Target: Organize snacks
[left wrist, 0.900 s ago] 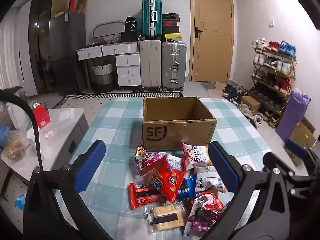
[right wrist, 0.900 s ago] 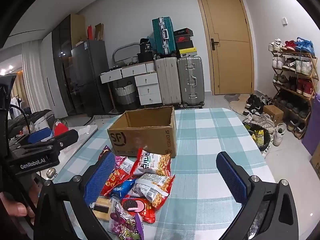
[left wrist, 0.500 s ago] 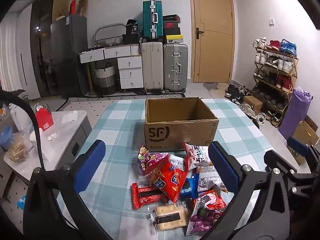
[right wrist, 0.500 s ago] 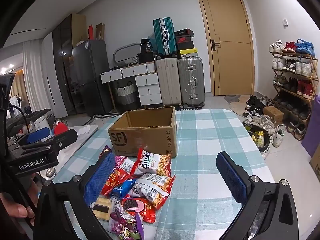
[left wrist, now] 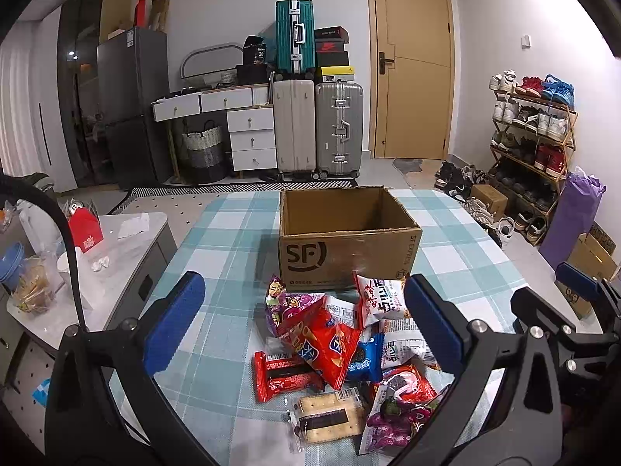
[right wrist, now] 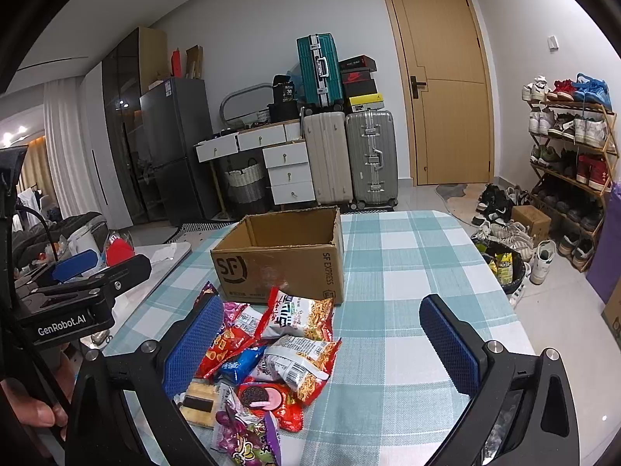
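A pile of snack packets lies on the checked tablecloth in front of an open cardboard box marked SF. The pile holds a red chip bag, a red bar, a clear cracker pack, a purple bag and noodle-snack bags. My left gripper hovers open above the pile, with nothing between its blue pads. My right gripper stands open to the right of the pile, also holding nothing. Each gripper shows at the edge of the other's view.
A low side table with cups and a red bag stands left of the table. Suitcases, drawers and a fridge line the far wall. A shoe rack and a bin with shoes are to the right. A hand grips the left tool.
The left wrist view has drawn slightly back and up, so the box and pile sit a little lower. The right wrist view is nearly unchanged. Both grippers stay open.
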A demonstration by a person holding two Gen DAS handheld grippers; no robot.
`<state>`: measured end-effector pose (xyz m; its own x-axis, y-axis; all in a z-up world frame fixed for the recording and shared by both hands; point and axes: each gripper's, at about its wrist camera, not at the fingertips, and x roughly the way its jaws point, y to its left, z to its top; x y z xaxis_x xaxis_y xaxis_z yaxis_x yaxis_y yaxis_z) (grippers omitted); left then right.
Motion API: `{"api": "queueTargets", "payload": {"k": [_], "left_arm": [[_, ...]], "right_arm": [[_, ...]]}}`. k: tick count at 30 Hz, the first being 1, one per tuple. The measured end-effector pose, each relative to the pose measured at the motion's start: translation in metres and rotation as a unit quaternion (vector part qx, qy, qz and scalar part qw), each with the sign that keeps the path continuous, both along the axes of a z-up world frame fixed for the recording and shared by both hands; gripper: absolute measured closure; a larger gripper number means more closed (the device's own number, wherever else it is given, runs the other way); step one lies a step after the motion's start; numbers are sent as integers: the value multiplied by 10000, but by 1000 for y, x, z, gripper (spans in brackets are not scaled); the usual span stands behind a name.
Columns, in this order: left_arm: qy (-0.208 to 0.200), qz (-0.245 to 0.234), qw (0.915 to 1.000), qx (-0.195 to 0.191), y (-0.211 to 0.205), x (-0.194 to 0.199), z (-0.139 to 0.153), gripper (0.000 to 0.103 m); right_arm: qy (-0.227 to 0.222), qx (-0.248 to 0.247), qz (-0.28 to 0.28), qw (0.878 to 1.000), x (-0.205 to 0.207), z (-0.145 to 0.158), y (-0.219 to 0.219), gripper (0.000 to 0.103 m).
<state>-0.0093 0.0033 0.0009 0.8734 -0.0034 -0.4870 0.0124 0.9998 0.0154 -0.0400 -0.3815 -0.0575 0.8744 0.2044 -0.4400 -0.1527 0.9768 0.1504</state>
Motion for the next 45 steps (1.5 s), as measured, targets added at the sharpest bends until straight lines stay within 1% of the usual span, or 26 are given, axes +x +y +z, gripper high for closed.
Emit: {"api": "queueTargets", "payload": {"k": [16, 24, 32, 45], "left_arm": [[-7, -39, 10000, 14, -3, 0, -2, 0], [-7, -64, 10000, 18, -3, -1, -2, 0], [46, -68, 10000, 4, -3, -1, -1, 0], [72, -57, 9999, 48, -4, -2, -1, 0]], "right_arm": [[-30, -43, -8, 10000, -1, -2, -1, 0], [-39, -108, -48, 9999, -5, 4, -1, 0], [-86, -291, -109, 9995, -5, 5, 3, 0], [-18, -175, -113, 9998, -5, 2, 0, 0]]}}
